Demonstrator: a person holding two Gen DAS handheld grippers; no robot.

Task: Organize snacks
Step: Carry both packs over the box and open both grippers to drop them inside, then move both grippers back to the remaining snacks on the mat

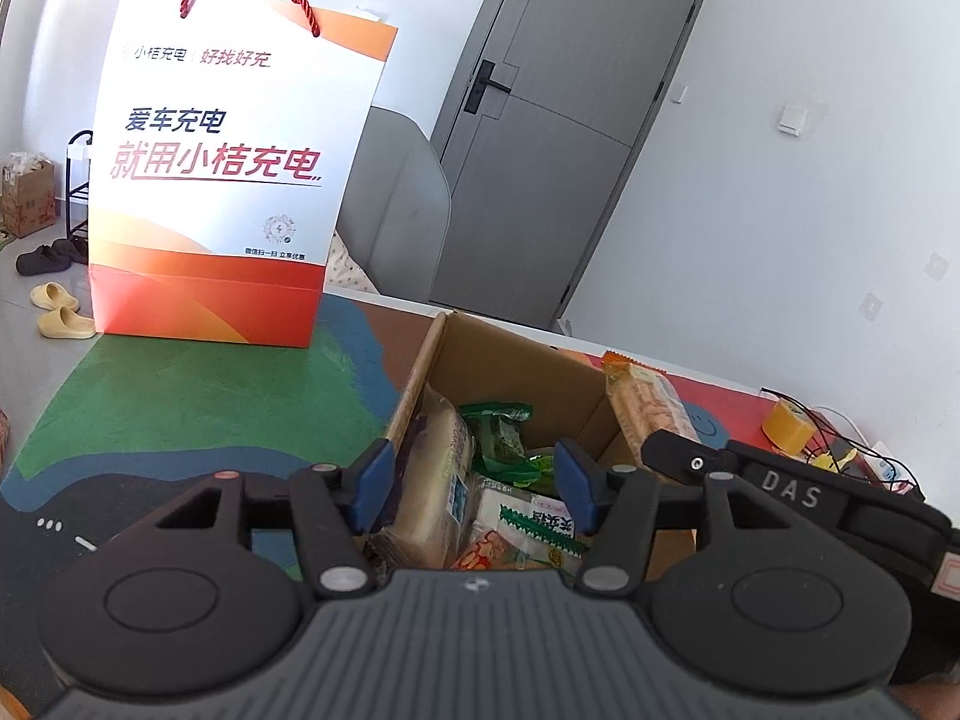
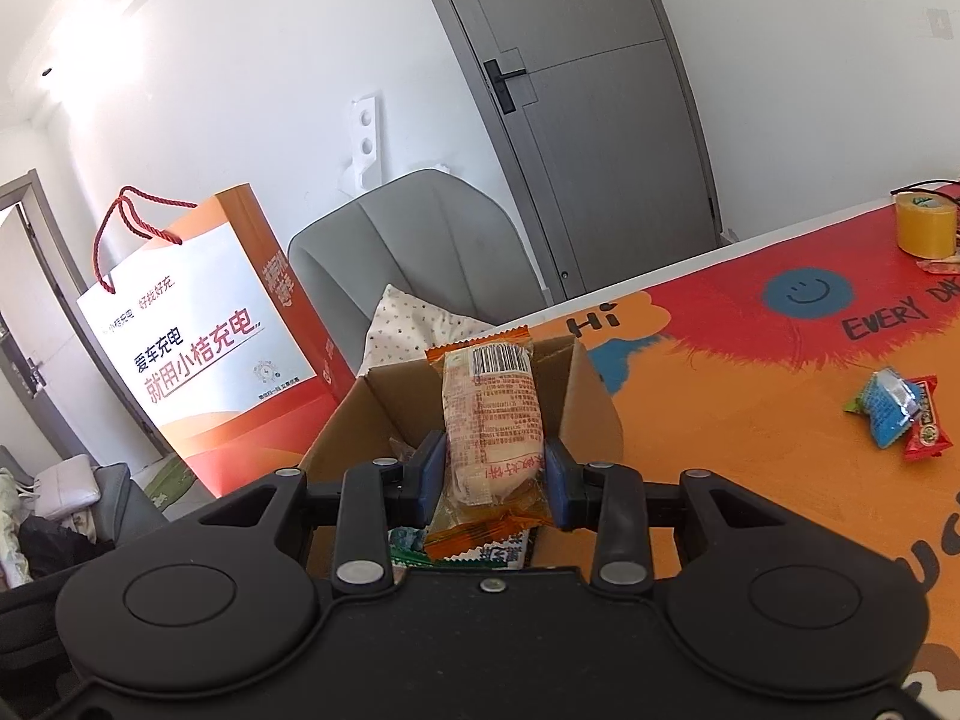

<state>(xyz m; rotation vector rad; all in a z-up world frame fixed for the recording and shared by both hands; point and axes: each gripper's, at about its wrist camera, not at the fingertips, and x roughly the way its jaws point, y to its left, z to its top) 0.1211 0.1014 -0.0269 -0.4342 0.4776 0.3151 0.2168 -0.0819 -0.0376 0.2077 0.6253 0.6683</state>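
An open cardboard box (image 1: 510, 354) stands on the colourful table mat. It holds a beige biscuit pack (image 1: 432, 468), a green packet (image 1: 501, 438) and a white and orange packet (image 1: 522, 534). My left gripper (image 1: 474, 483) hovers over the box, open, with its blue pads apart and pressing on nothing. My right gripper (image 2: 492, 474) is shut on an orange-edged snack pack (image 2: 489, 414), held lengthwise above the box (image 2: 384, 384). In the left wrist view the same pack (image 1: 651, 414) shows at the box's right edge.
A tall white and orange paper bag (image 1: 222, 180) stands on the table left of the box. A blue candy (image 2: 888, 414) and a red candy (image 2: 924, 429) lie on the mat at right. A yellow tape roll (image 2: 927, 222) sits at the far corner. A grey chair (image 2: 420, 240) is behind the table.
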